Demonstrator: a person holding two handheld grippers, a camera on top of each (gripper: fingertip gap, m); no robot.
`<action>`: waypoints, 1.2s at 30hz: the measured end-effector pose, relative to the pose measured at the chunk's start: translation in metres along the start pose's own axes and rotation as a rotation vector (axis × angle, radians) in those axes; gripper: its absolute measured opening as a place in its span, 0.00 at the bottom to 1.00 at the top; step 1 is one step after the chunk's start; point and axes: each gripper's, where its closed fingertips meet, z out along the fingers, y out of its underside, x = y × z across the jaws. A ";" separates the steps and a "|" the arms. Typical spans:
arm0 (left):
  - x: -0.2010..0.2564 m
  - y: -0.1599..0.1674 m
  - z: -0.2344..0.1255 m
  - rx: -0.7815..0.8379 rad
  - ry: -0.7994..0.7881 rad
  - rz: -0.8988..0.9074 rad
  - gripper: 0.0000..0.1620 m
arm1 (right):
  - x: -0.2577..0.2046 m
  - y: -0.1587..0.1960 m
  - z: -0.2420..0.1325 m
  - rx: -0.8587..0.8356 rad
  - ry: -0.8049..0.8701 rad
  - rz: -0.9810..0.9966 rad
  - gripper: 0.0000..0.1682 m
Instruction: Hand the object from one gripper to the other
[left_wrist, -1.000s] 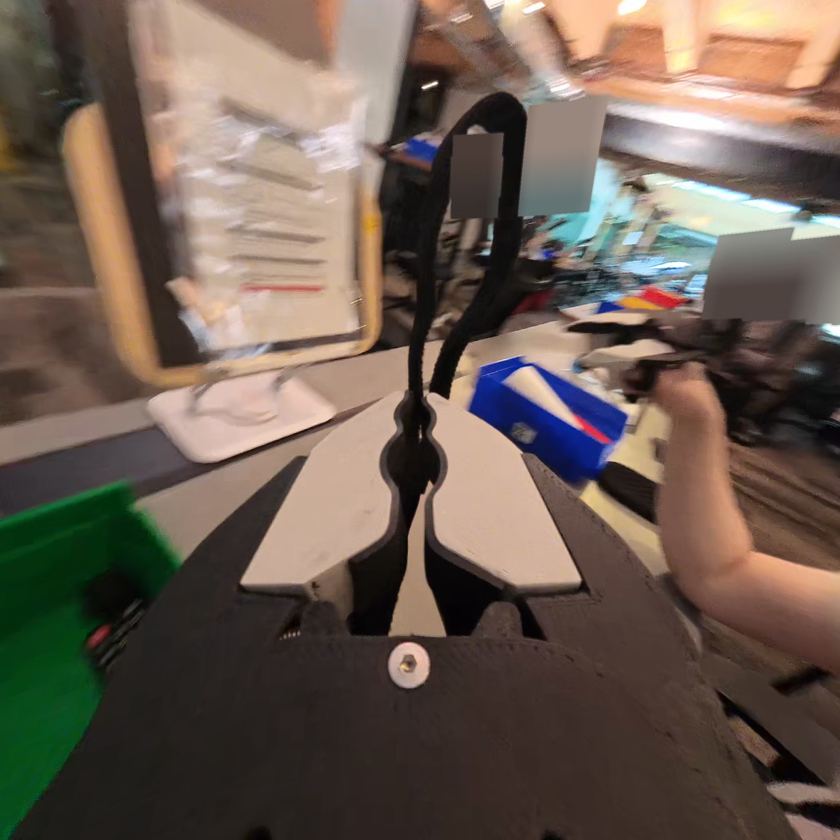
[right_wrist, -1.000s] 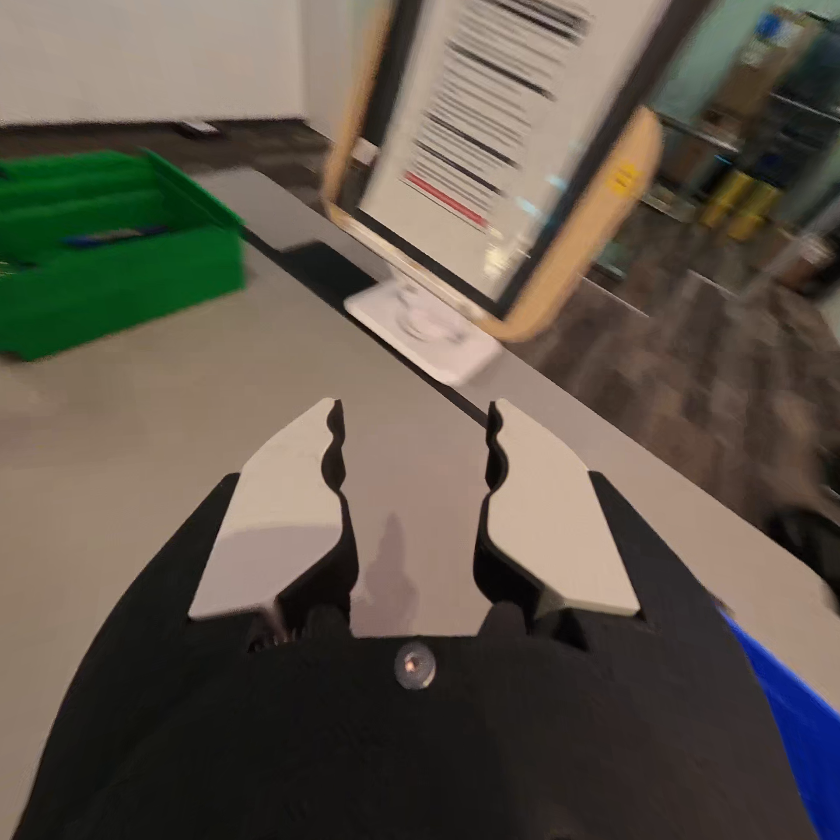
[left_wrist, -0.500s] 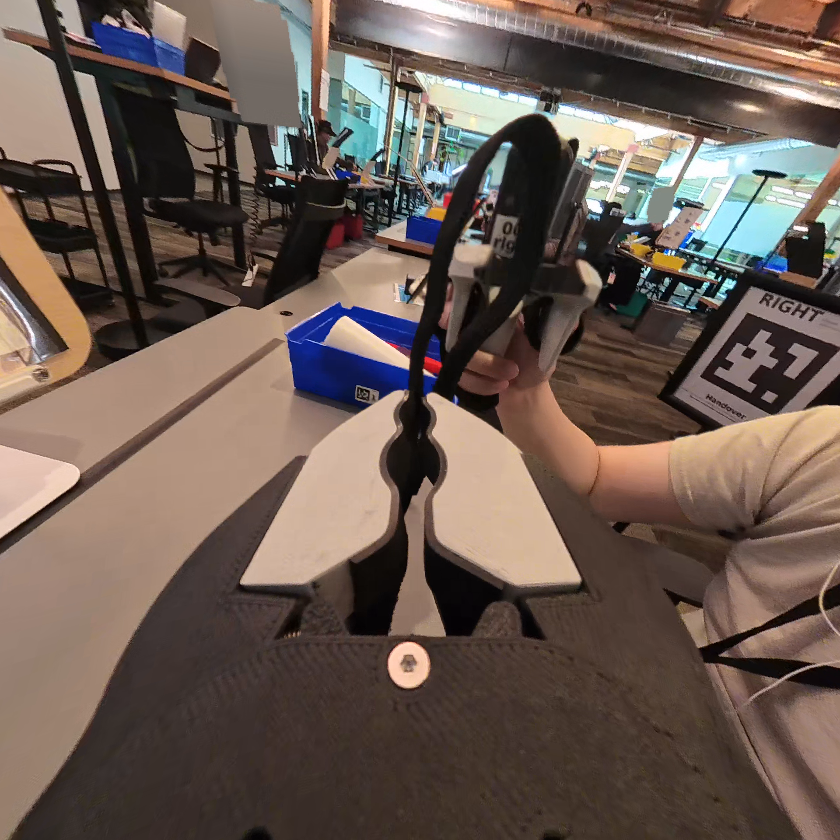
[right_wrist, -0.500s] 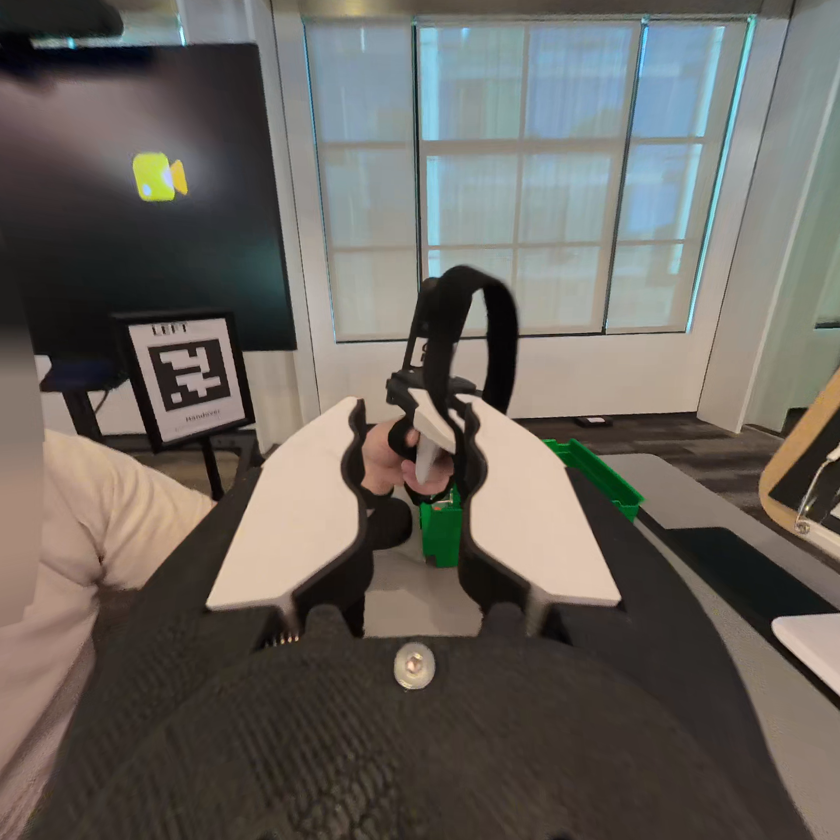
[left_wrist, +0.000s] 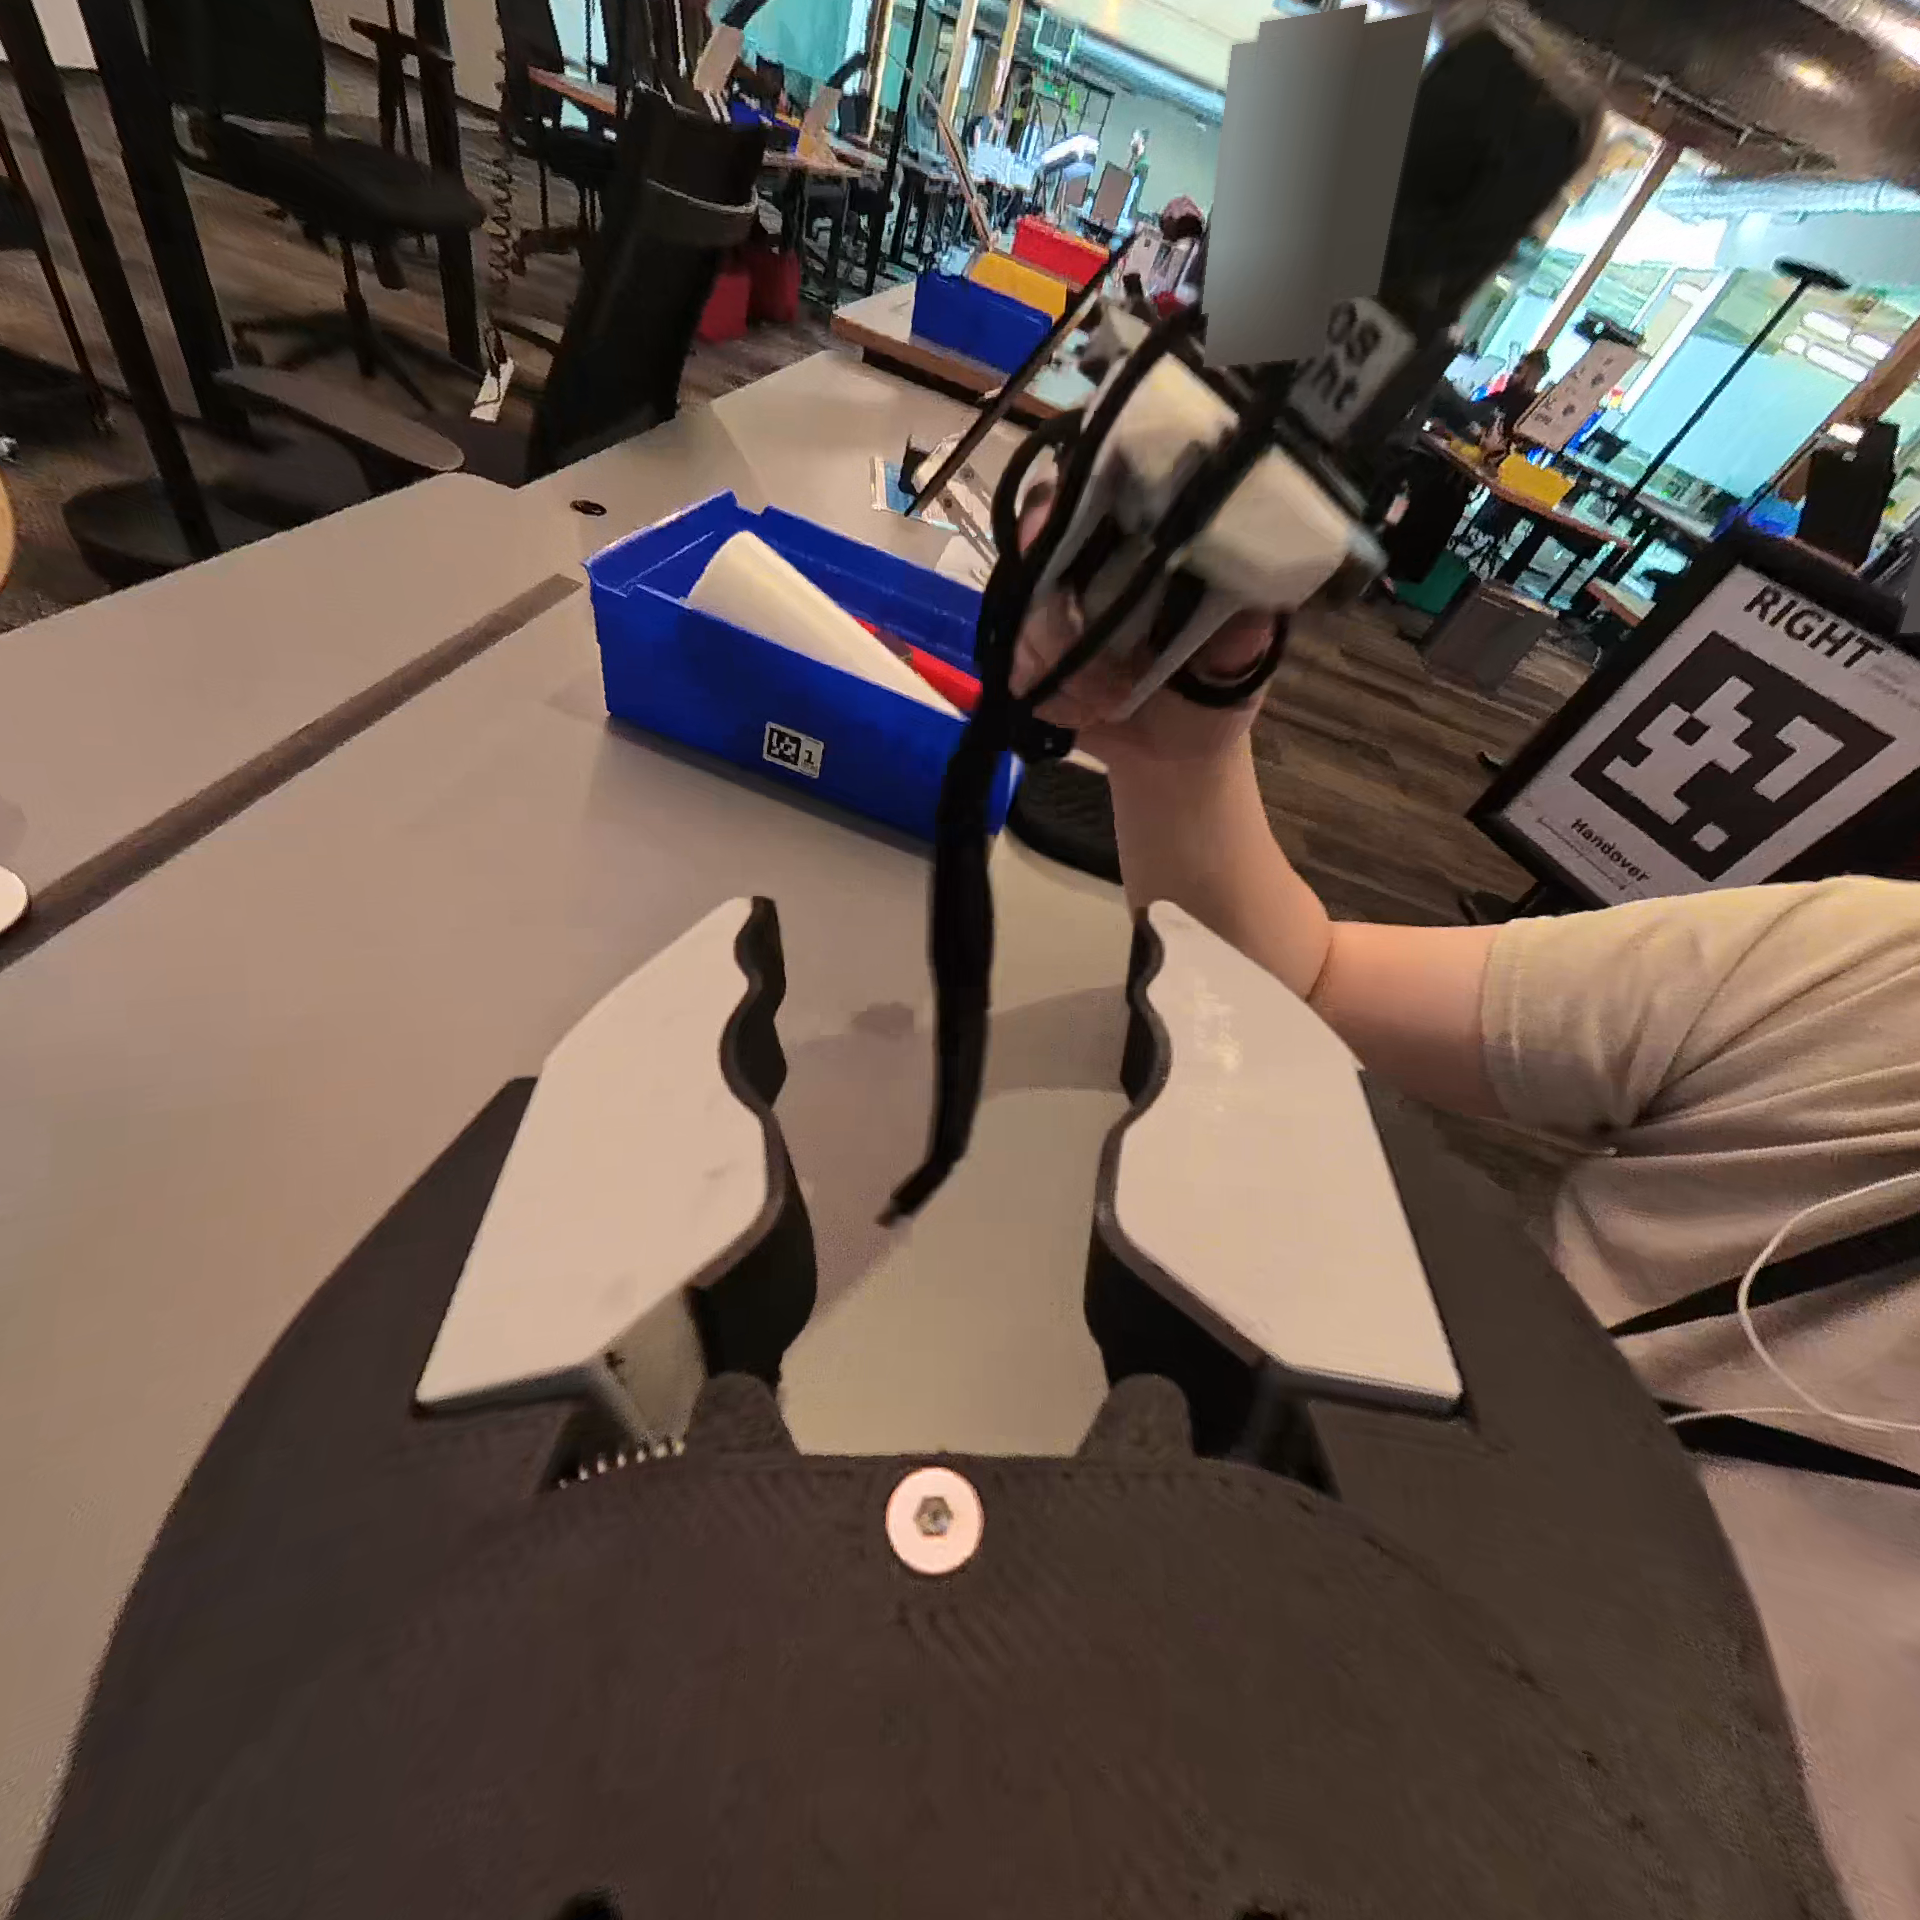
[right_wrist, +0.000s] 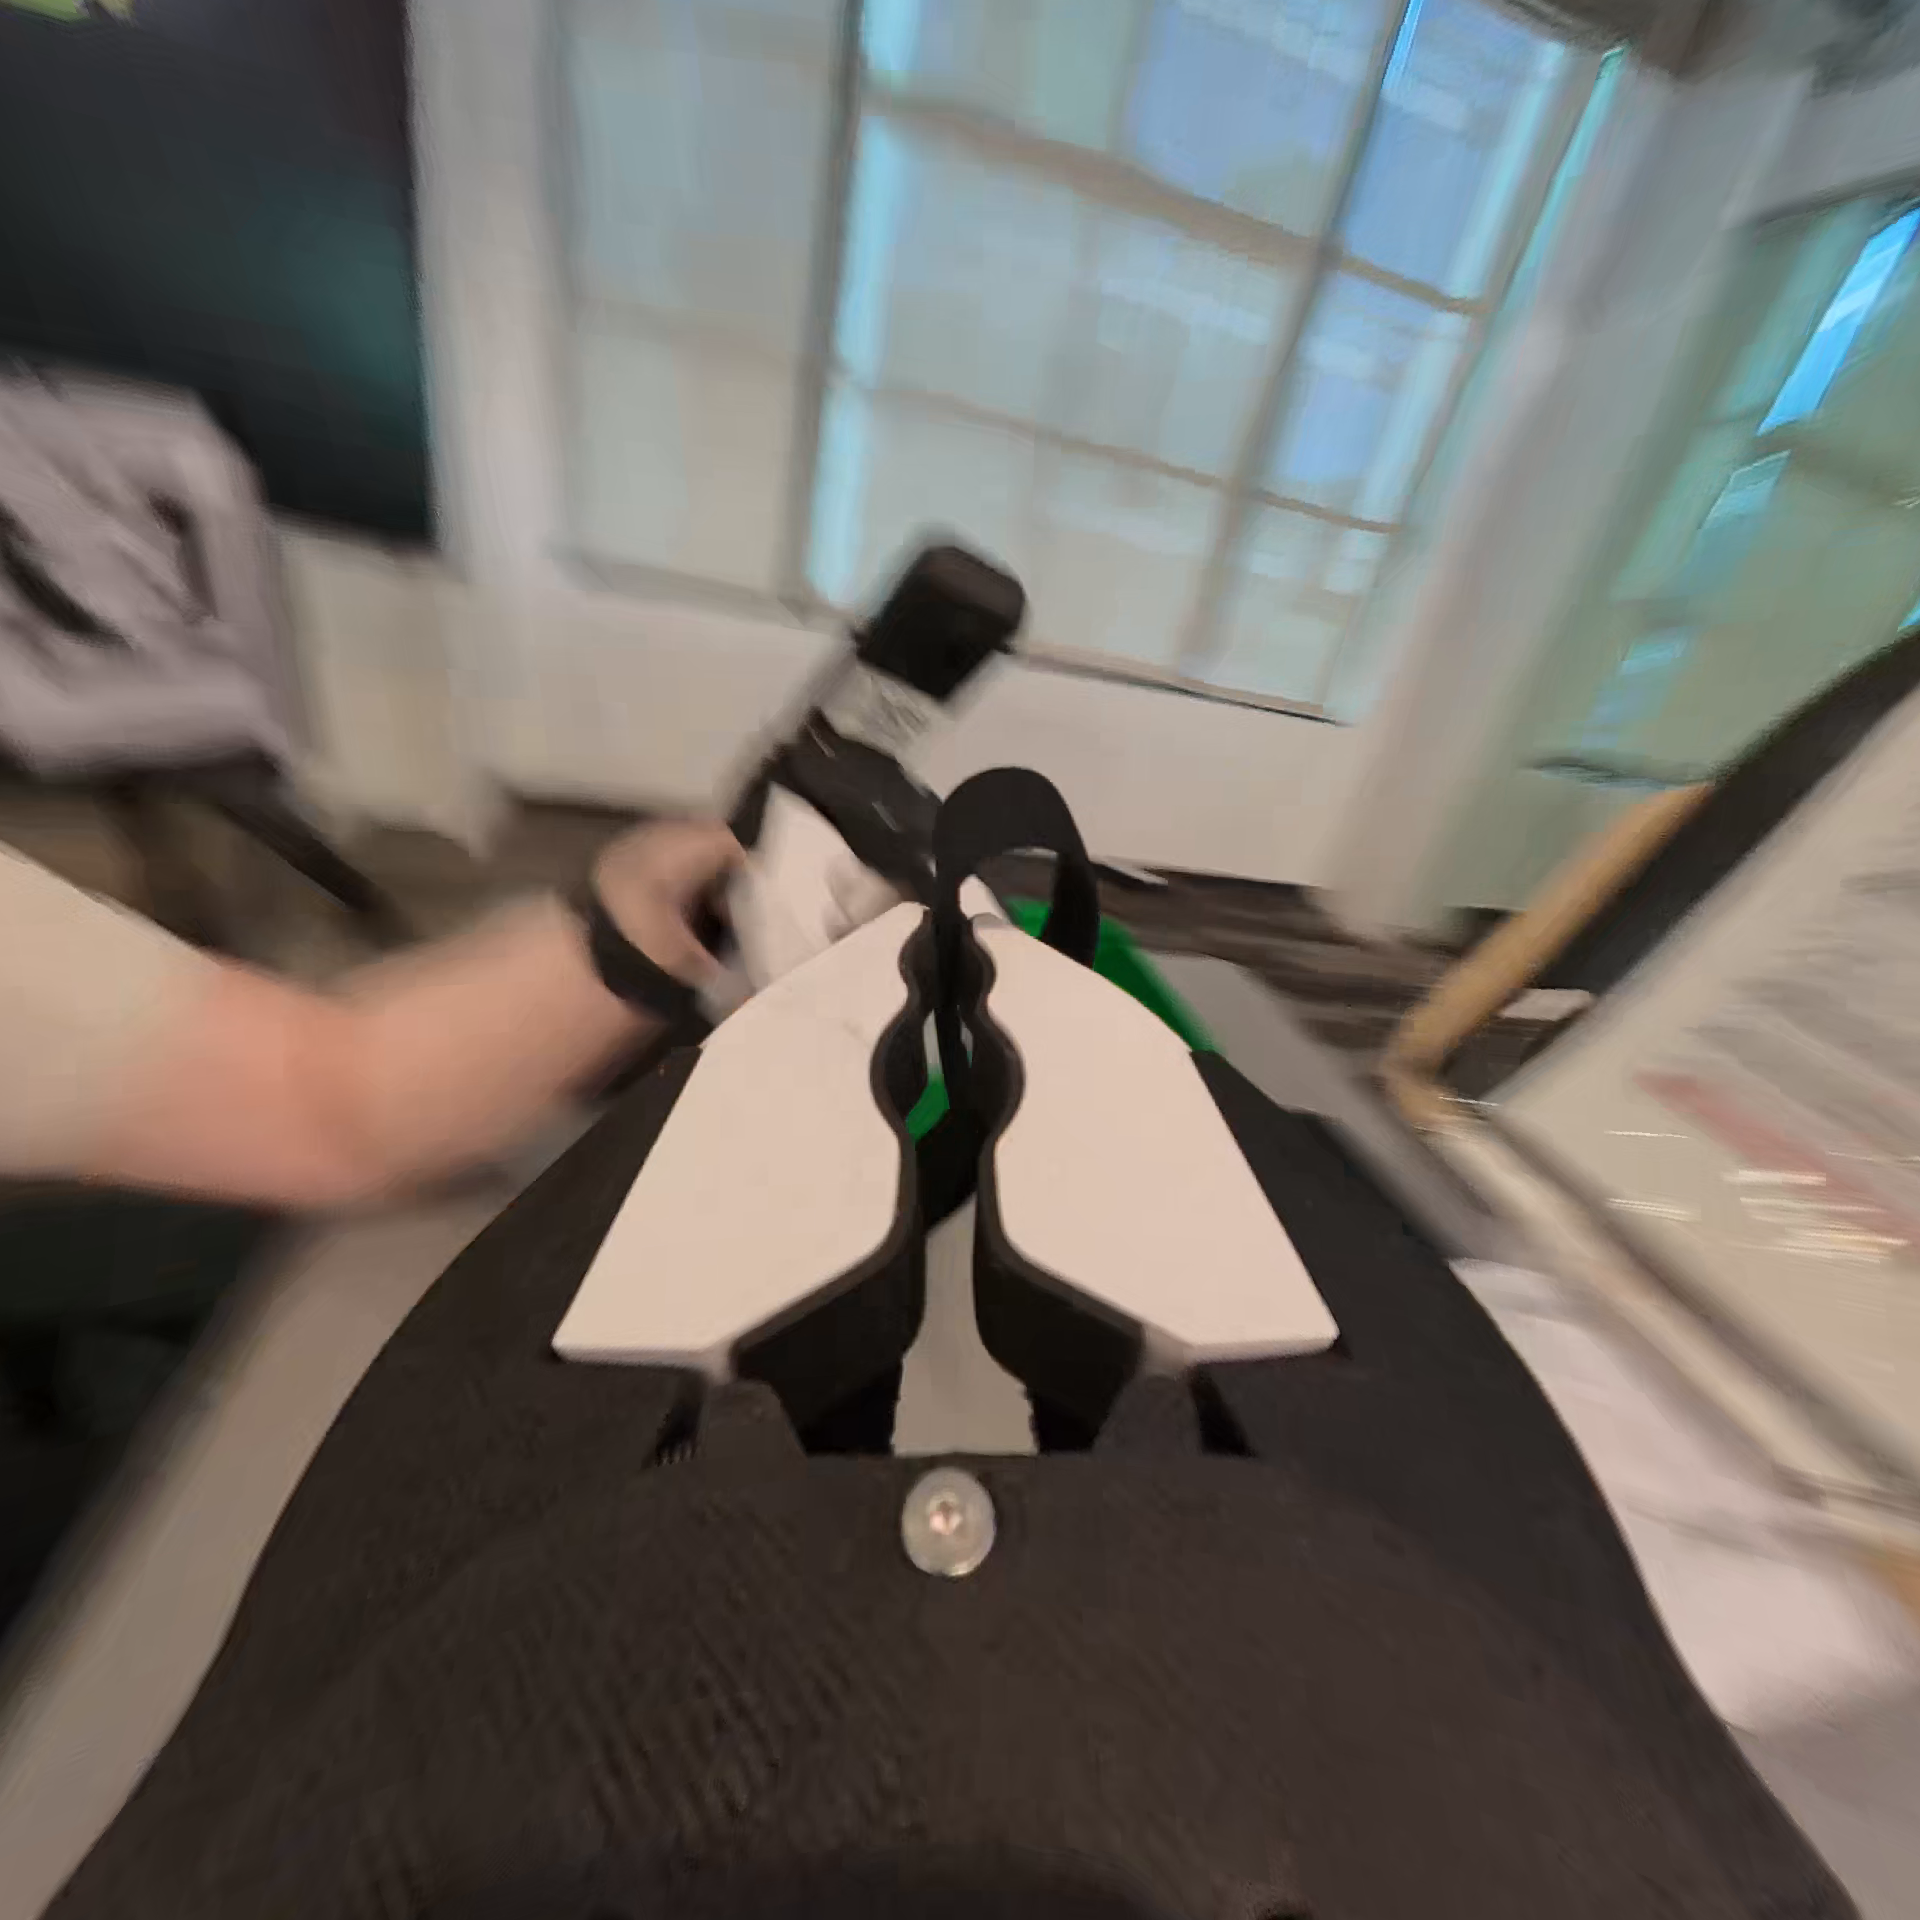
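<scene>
A black strap (left_wrist: 956, 1039) hangs from my right gripper (left_wrist: 1195, 499), which a hand holds up at the upper right of the left wrist view. The strap's loose end dangles between the fingers of my left gripper (left_wrist: 948, 923), which is open and does not touch it. In the right wrist view, which is blurred, my right gripper (right_wrist: 948, 925) is shut on the strap, whose loop (right_wrist: 1013, 821) stands up past the fingertips. My left gripper (right_wrist: 821, 873) shows just behind it, held by a hand.
A blue bin (left_wrist: 727, 686) with a white roll stands on the grey table (left_wrist: 312, 883). A framed marker sign (left_wrist: 1714, 748) stands at the right. A green bin (right_wrist: 1143, 987) lies behind the strap, and a wood-framed board (right_wrist: 1558, 935) stands at the right. The left gripper's tips are roughly 7 cm from the right gripper's.
My right gripper has shut on the strap's loop. My left gripper has opened and let the strap go, and the two grippers have drawn apart.
</scene>
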 end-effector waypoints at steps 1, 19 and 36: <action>0.004 -0.005 -0.002 0.023 0.008 -0.003 0.37 | 0.001 0.006 0.000 -0.055 0.037 -0.124 0.02; 0.093 -0.016 -0.011 0.024 -0.025 0.445 0.34 | -0.078 -0.034 0.003 0.029 -0.288 0.014 0.02; 0.048 -0.052 -0.020 0.306 0.127 -0.078 0.03 | -0.040 -0.031 -0.018 0.150 0.088 -0.608 0.26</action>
